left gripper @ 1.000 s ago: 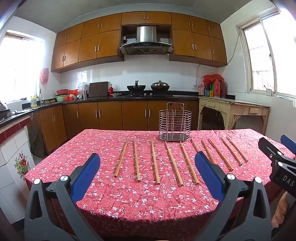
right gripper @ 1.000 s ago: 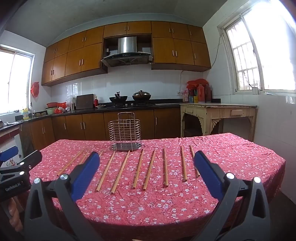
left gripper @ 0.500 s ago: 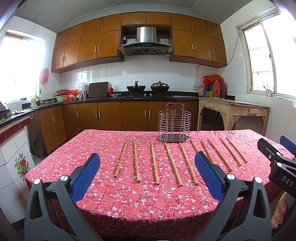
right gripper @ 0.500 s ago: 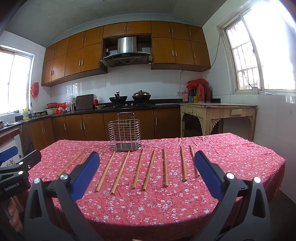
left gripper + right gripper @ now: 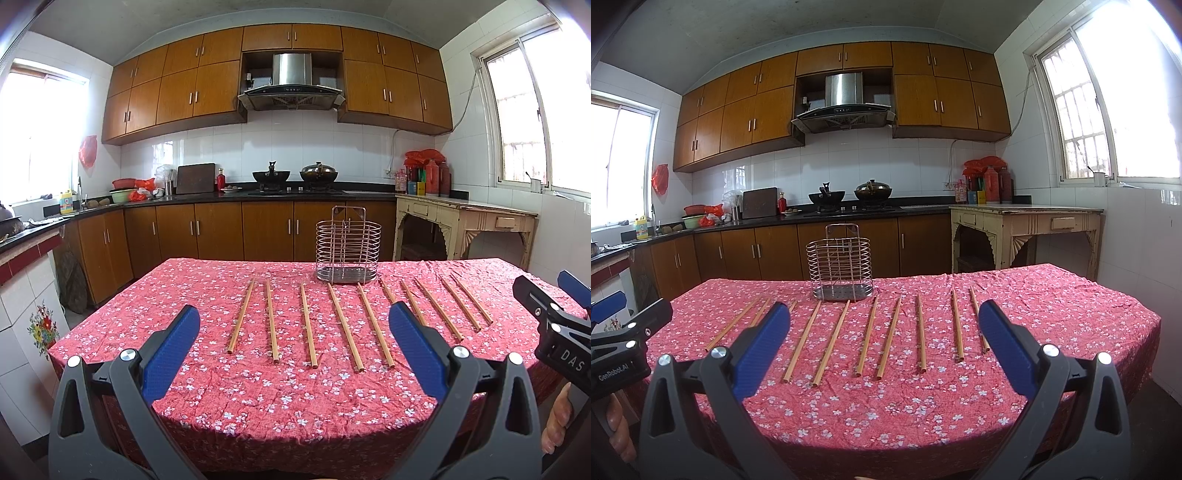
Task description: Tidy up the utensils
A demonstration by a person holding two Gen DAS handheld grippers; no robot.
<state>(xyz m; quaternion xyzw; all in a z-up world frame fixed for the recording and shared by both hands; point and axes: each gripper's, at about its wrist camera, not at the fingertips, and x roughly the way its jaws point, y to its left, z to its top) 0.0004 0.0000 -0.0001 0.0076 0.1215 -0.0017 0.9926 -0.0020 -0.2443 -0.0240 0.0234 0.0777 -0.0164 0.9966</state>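
Several wooden chopsticks (image 5: 307,325) (image 5: 865,336) lie side by side, spread in a row across the red flowered tablecloth (image 5: 295,398) (image 5: 886,406). Behind them at mid-table stands an empty wire utensil holder (image 5: 347,245) (image 5: 843,263). My left gripper (image 5: 293,328) hangs open above the near table edge, nothing between its blue pads. My right gripper (image 5: 884,328) is likewise open and empty, short of the chopsticks. Each gripper shows at the edge of the other's view, the right gripper's black body (image 5: 554,325) and the left gripper's body (image 5: 624,332), each held by a hand.
A cream side table (image 5: 465,229) (image 5: 1027,229) stands at the right beyond the table. Brown cabinets and a dark counter (image 5: 221,195) with woks, bottles and bowls run along the back and left walls. A tiled wall (image 5: 1137,251) is close on the right.
Both grippers have held nearly still; the left view has drifted very slightly. Chopsticks and holder have not moved.
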